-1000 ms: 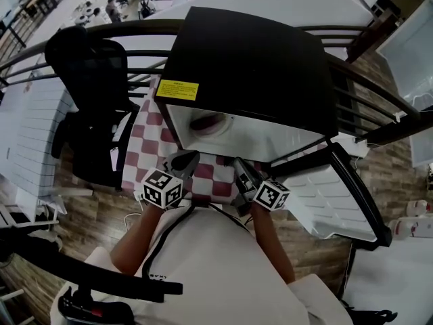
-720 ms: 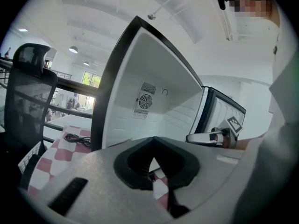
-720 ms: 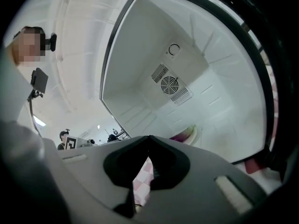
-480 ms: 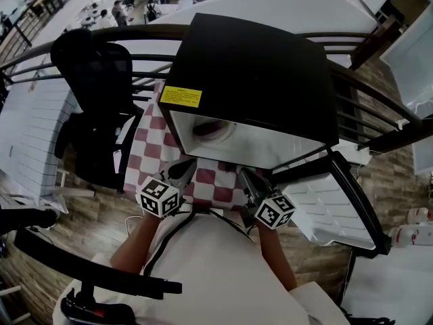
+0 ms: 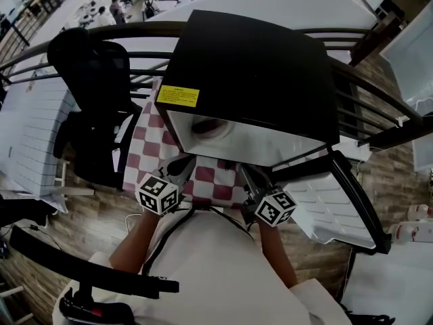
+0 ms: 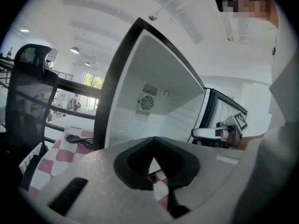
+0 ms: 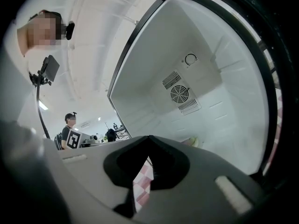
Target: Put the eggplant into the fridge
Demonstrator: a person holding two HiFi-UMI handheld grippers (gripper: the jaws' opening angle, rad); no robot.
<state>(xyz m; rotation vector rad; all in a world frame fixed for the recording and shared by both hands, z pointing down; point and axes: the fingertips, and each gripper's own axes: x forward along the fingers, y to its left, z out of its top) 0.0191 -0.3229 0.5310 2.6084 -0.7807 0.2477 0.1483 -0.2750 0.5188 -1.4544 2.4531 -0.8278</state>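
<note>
In the head view, a black office chair (image 5: 91, 80) stands at the far left, at about ten o'clock from the picture's middle. Just right of it a red-and-white checked cloth (image 5: 143, 144) lies under the fridge, and in the left gripper view a black cable (image 6: 79, 141) lies coiled on that cloth.

The left gripper (image 5: 181, 170) is held at seven o'clock from the fridge's mouth and points up toward it. Its own view shows the left gripper (image 6: 153, 141) with the jaws pressed together and nothing between them.

The black fridge (image 5: 257, 73) fills the middle of the picture, with a yellow label (image 5: 178, 95) at its near left corner and its white inside open toward the person. The eggplant (image 5: 204, 126) lies inside, near the left wall, as a dark purple-red shape. Its long axis runs roughly from nine to three o'clock, along the opening's edge. Which end carries the stem cannot be told. A round fan vent (image 7: 180, 94) sits on the back wall.

The right gripper (image 5: 249, 177) is held at five o'clock from the eggplant, outside the opening. In its own view the right gripper (image 7: 149, 139) also has its jaws closed tight on nothing.

The door (image 5: 338, 202) hangs open at four o'clock.
</note>
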